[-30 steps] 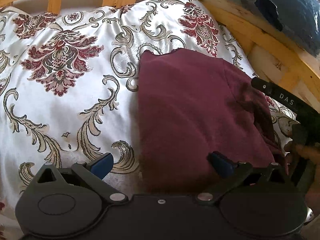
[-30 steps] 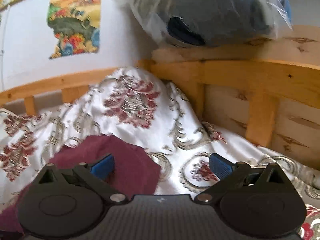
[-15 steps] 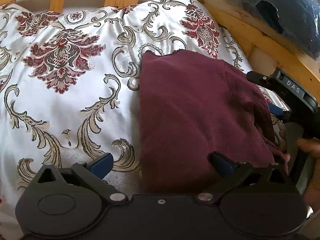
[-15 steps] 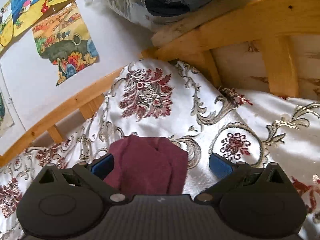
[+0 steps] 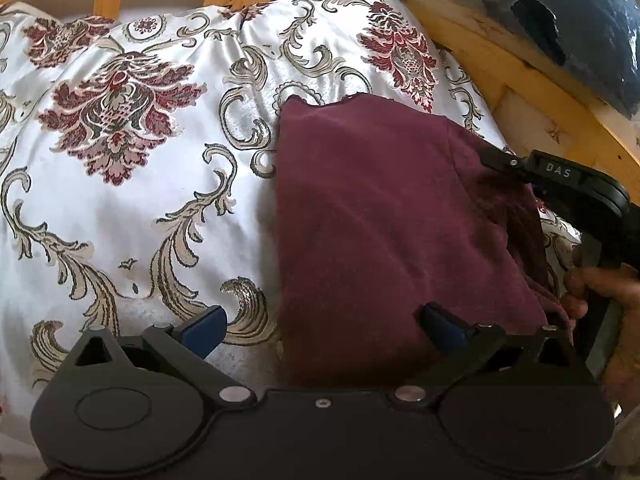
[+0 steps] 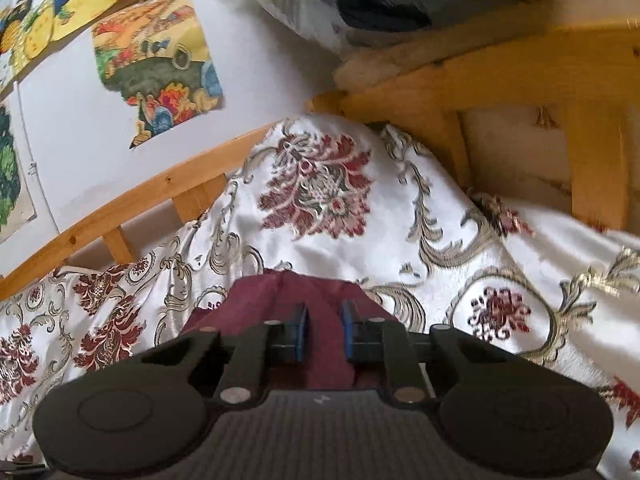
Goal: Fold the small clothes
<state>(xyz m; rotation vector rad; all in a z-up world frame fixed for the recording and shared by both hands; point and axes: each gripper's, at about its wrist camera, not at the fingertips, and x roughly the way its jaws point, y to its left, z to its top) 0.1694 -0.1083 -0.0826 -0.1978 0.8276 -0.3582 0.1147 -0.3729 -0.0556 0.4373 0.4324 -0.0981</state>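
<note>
- My left gripper (image 5: 322, 326) hangs with its jaws spread wide, gripping nothing. One blue pad (image 5: 204, 326) is over the bedspread; the other is over the near edge of the maroon garment (image 5: 380, 216).
- In the left wrist view, the garment lies flat on the white bedspread (image 5: 120, 208), which has red and gold scrollwork. It fills the patch from the centre out toward 3 o'clock. Its frayed far edge sits toward 12, and its near edge runs down behind my gripper body at 6.
- My right gripper (image 6: 323, 330) is closing. Its blue pads (image 6: 298, 330) are drawn close together with a raised fold of the maroon cloth pinched between them.
- From the left camera I can see that right gripper at about 3 o'clock, at the garment's right-hand edge. A hand (image 5: 612, 308) is wrapped around its handle lower down.
- The cloth around that grip is bunched and darker than the flat part.
- A wooden bed rail (image 5: 500, 56) runs from 12 round to 2 o'clock, and a blue bundle in clear plastic (image 5: 580, 20) sits on it.
- The right camera shows colourful pictures (image 6: 156, 60) on the white wall at about 10 to 11 o'clock.
</note>
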